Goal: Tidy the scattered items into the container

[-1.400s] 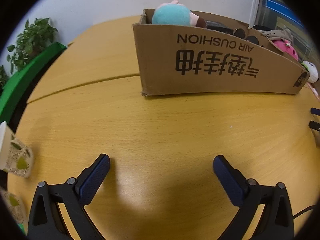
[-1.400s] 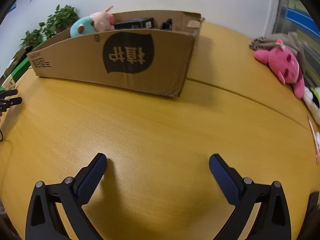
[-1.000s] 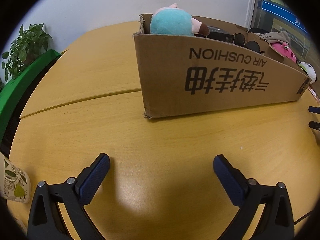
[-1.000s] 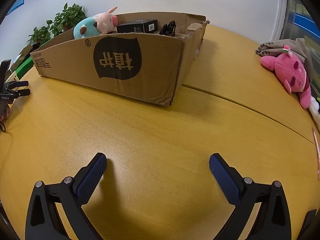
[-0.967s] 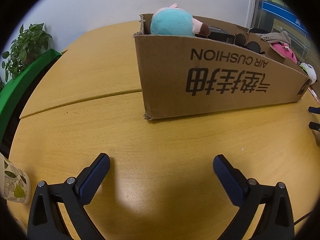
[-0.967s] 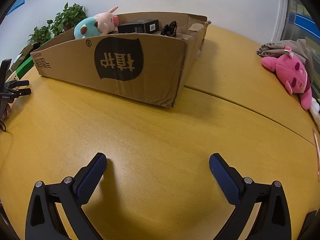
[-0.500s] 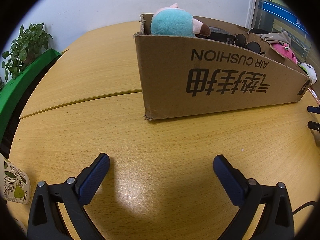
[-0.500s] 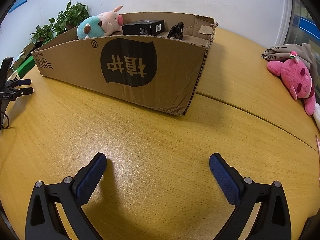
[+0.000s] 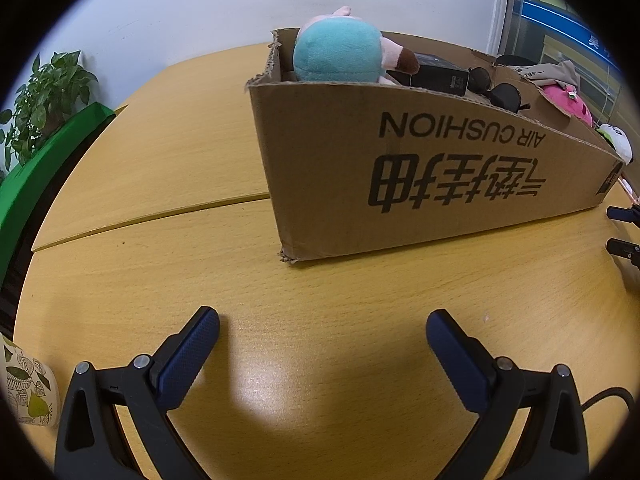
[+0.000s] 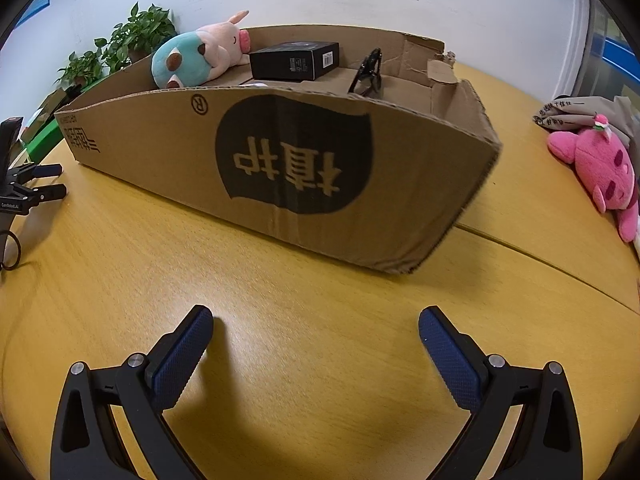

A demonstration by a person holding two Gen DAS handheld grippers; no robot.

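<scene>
Sitting mid-table, the box (image 10: 280, 168) holds a teal plush (image 10: 188, 62), black carton (image 10: 294, 61) and sunglasses (image 10: 368, 72). Left gripper (image 9: 322, 330) and right gripper (image 10: 316, 326) hover low before it, jaws spread, empty. Pink plush (image 10: 600, 168) lies outside, right.

The left claw (image 9: 322, 326) is hanging low over the wooden counter (image 9: 168, 168), its two blue-padded fingers (image 9: 188, 352) spread wide with nothing between them. Ahead, a cardboard box (image 9: 420, 168) is sitting on the counter, its printed lettering showing upside down. A teal and pink plush toy (image 9: 340, 56) is poking above the near corner of the box (its face is turned away), with a black carton (image 9: 440, 78) and dark sunglasses (image 9: 496, 90) lying further along inside. Beyond the box, a pink plush toy (image 9: 566, 102) is lying beside a white one (image 9: 618, 140). A leafy plant (image 9: 44, 96) is standing at the far left, and the tips of the right claw (image 9: 624, 230) are showing at the right edge.
</scene>
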